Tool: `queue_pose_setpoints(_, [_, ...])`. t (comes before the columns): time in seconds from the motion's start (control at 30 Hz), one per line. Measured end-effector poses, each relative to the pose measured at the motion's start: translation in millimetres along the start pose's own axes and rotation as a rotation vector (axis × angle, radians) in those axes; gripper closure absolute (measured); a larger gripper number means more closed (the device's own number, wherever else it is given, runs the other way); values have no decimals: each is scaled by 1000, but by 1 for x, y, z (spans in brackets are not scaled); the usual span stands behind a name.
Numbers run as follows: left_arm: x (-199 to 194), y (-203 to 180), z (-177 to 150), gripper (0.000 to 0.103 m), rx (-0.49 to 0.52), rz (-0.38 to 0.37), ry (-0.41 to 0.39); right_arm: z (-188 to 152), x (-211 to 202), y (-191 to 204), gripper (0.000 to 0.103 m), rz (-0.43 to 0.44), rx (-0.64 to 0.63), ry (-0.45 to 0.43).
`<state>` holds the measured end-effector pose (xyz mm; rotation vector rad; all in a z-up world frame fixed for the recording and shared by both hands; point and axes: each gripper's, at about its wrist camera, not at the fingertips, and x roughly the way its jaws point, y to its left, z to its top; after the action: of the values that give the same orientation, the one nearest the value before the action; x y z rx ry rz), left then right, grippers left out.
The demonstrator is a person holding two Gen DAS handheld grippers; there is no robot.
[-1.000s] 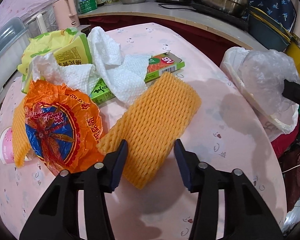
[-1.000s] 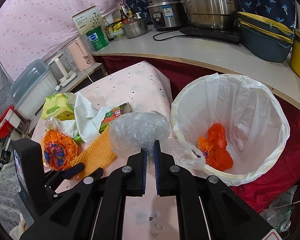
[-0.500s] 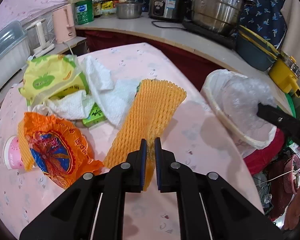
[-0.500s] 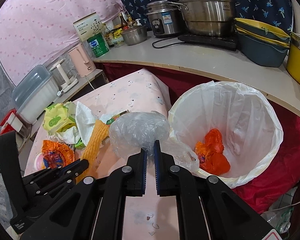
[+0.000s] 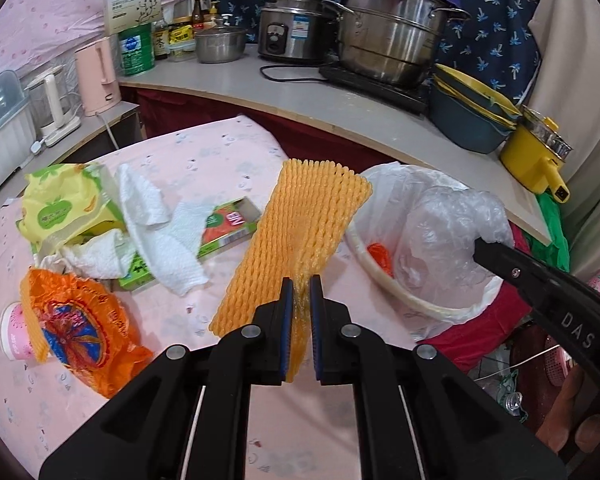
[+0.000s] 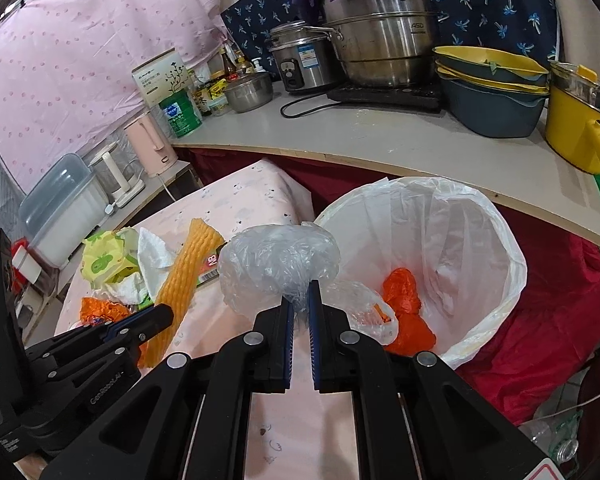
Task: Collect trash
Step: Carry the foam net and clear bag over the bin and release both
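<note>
The left gripper [image 5: 301,292] is clamped on the near end of the orange foam net [image 5: 300,236], which hangs lifted above the pink tabletop [image 5: 228,160] near its right edge. The right gripper [image 6: 299,308] pinches a crumpled clear plastic bag [image 6: 278,260], held just beside the rim of the white-lined trash bin [image 6: 500,248], which stands off the tabletop's right edge.

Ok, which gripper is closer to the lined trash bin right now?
Right. The right gripper, shut on the clear plastic bag, sits beside the trash bin rim. The left gripper, shut on the orange foam net, is farther back over the table.
</note>
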<state>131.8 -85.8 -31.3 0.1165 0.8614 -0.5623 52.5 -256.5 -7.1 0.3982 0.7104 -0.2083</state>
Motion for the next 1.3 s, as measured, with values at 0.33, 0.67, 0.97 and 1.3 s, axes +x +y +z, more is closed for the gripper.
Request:
queue_pose_setpoints(0.33, [16,-50,16,95,58,-91,15,11,-11,-48,96,-70,76,-42])
queue_pose_setpoints(0.67, [54,-91,37,95,109,-179,60,25,-5,-90,96,-133,141,-65])
queue_pose_setpoints(0.97, [77,-103,49,92,115,-203,82,36,6,-103,96,-159,158,-73])
queue_pose_setpoints(1.3, [68,-83,56,42,62,-192,31,48,13,-97,70,-144,151,-87])
